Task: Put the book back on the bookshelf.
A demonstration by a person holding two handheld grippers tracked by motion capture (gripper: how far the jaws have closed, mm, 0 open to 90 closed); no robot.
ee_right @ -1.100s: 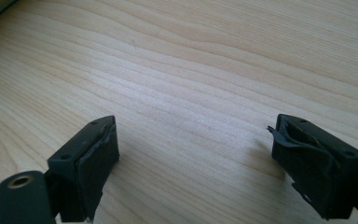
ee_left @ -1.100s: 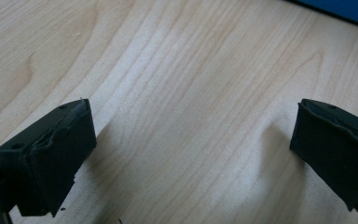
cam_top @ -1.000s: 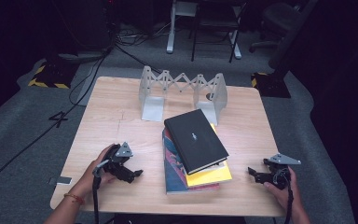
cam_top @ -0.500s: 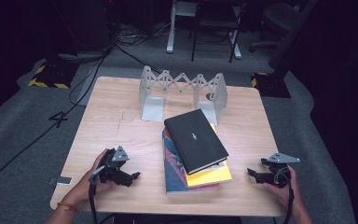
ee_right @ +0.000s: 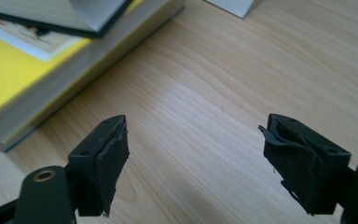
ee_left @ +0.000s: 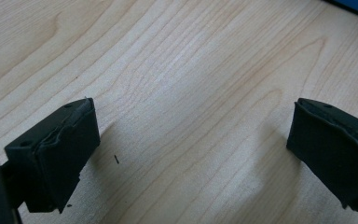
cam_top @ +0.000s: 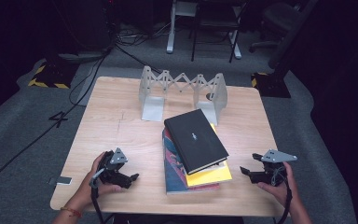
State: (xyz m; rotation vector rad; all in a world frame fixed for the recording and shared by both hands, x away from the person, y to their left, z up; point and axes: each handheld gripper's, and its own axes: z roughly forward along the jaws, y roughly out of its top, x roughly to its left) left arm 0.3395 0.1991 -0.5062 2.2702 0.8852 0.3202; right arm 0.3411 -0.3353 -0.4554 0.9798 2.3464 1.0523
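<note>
A stack of books lies in the middle of the wooden table (cam_top: 121,126): a black book (cam_top: 195,139) on top, a yellow one (cam_top: 210,173) under it, and a larger colourful one (cam_top: 175,172) at the bottom. My left gripper (cam_top: 131,178) rests low at the near left, open, with bare wood between its pads (ee_left: 58,149). My right gripper (cam_top: 245,171) is at the near right, to the right of the stack and apart from it. Its jaws have just been closing a little but stand open over bare wood (ee_right: 200,140). The stack's corner (ee_right: 37,60) lies ahead to its left.
A grey folding book rack (cam_top: 182,91) with zigzag links stands at the back middle of the table, just behind the stack. Cables (cam_top: 98,51) and chair legs (cam_top: 214,28) are on the dark floor beyond the far edge.
My left gripper has shifted slightly toward the near edge. My right gripper has risen a little, beside the stack's right side.
</note>
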